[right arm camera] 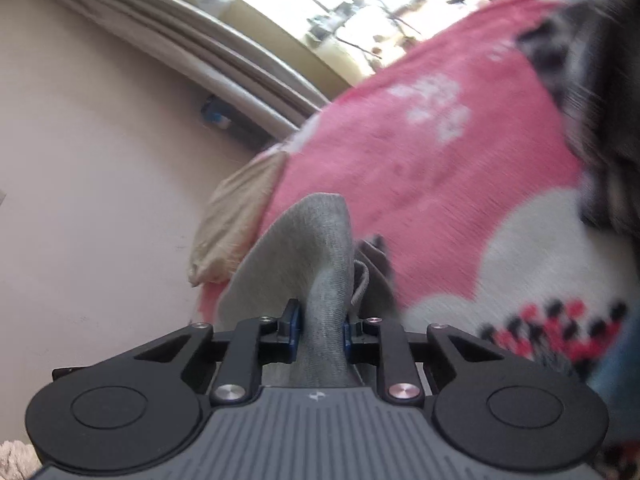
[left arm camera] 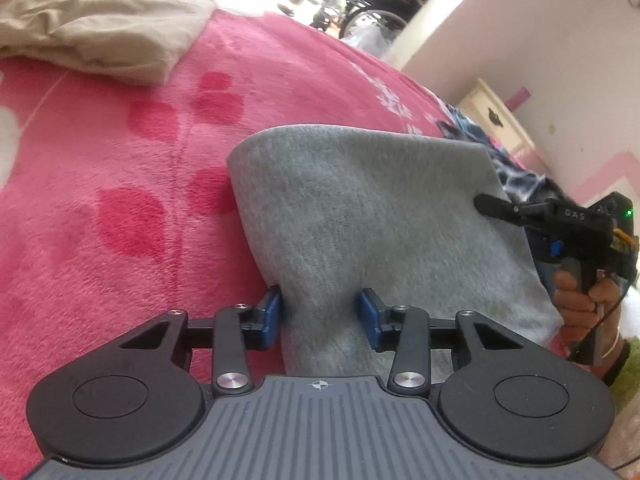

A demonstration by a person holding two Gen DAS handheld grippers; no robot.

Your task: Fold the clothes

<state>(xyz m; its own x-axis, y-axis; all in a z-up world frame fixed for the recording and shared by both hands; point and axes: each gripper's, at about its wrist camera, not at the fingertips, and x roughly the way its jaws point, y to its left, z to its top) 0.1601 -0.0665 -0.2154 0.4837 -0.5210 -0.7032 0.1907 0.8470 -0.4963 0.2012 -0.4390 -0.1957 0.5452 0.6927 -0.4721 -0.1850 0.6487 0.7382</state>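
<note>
pink blanket point(left arm camera: 120, 208), both claws clamping grey garment point(left arm camera: 360, 216), right view blurred

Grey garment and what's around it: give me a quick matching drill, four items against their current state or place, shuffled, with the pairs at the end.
Items:
1. grey garment
2. beige folded cloth
3. pink blanket
4. left gripper

States:
A. lies at the far end of the bed
B. covers the bed under everything
C. shut on grey fabric
D. held up off the bed by both grippers

Pairs: 1-D, 2-A, 3-B, 4-C

The right gripper is clamped on the same garment.
</note>
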